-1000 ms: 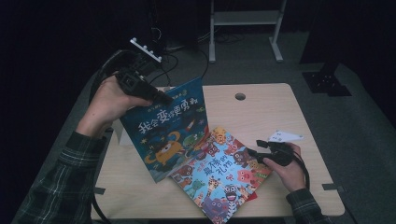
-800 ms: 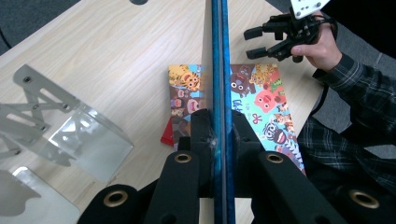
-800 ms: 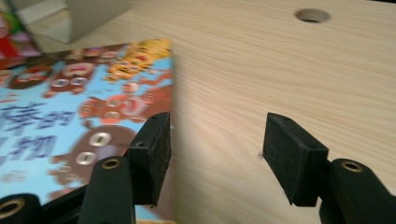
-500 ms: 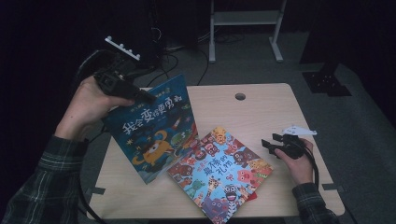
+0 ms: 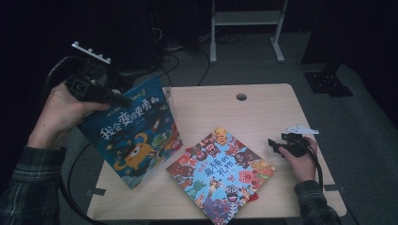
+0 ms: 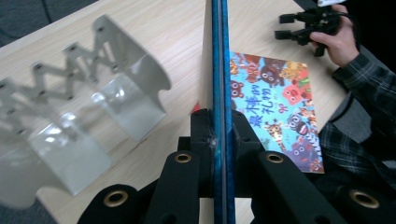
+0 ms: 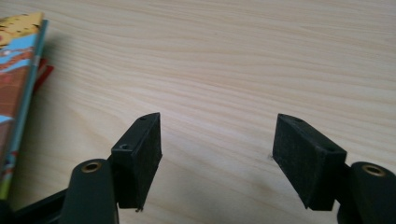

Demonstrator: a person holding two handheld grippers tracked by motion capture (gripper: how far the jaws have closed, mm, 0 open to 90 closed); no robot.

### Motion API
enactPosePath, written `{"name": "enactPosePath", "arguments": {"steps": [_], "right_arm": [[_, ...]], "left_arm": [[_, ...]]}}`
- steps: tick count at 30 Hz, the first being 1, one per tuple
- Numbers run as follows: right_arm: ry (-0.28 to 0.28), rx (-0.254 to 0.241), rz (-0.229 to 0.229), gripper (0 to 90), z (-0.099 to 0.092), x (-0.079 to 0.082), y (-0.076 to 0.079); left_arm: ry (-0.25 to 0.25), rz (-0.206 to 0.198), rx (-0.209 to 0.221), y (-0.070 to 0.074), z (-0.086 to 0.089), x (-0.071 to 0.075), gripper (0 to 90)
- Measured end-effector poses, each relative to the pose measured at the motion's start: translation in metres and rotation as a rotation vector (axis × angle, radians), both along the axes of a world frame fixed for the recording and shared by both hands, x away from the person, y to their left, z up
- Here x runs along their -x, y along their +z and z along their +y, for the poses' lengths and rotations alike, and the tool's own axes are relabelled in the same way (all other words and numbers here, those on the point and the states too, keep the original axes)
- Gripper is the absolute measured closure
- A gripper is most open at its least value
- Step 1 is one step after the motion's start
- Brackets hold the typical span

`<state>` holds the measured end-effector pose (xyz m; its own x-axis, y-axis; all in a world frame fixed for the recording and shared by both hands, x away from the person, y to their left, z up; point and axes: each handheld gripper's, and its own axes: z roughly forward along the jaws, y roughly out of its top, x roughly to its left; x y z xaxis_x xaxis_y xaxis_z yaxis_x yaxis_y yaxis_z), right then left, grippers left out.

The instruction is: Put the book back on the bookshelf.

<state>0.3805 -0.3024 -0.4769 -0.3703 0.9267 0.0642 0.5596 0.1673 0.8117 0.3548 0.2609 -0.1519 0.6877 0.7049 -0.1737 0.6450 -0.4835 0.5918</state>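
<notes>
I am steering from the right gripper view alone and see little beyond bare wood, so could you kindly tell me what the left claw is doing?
Observer: The left claw is shut on the top edge of a blue picture book, lifted at the table's left end.
Operator: Thank you. What is that coloured edge at my left?
Observer: A second picture book, its cover full of cartoon animals, lying flat on the table.
Operator: Is anything else near the lifted book?
Observer: Yes, the left gripper view shows an expanding metal book rack standing beside it.
Operator: And my own claw?
Observer: The right claw is open, just right of the flat book.
</notes>
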Motion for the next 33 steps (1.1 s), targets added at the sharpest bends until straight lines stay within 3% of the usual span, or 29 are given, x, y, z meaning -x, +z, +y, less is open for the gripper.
{"name": "enactPosePath", "arguments": {"steps": [13,15,17,25,33], "right_arm": [[-0.043,0.061,0.012,28.1,-0.001,-0.006,-0.007],[-0.04,0.081,0.031,24.9,0.0,-0.008,-0.007],[-0.031,0.093,0.079,19.0,0.0,-0.011,-0.009],[-0.039,0.085,0.099,14.1,0.0,-0.012,-0.009],[-0.04,0.085,0.1,14.0,0.0,-0.012,-0.01]], "left_arm": [[0.146,-0.002,0.009,-0.011,0.049,0.007,82.9],[0.161,0.003,0.01,-0.013,0.054,0.007,82.9],[0.176,0.005,0.012,-0.015,0.06,0.008,82.9],[0.229,0.009,0.014,-0.019,0.078,0.009,82.9],[0.288,0.027,-0.014,-0.024,0.088,0.001,82.9]]}}
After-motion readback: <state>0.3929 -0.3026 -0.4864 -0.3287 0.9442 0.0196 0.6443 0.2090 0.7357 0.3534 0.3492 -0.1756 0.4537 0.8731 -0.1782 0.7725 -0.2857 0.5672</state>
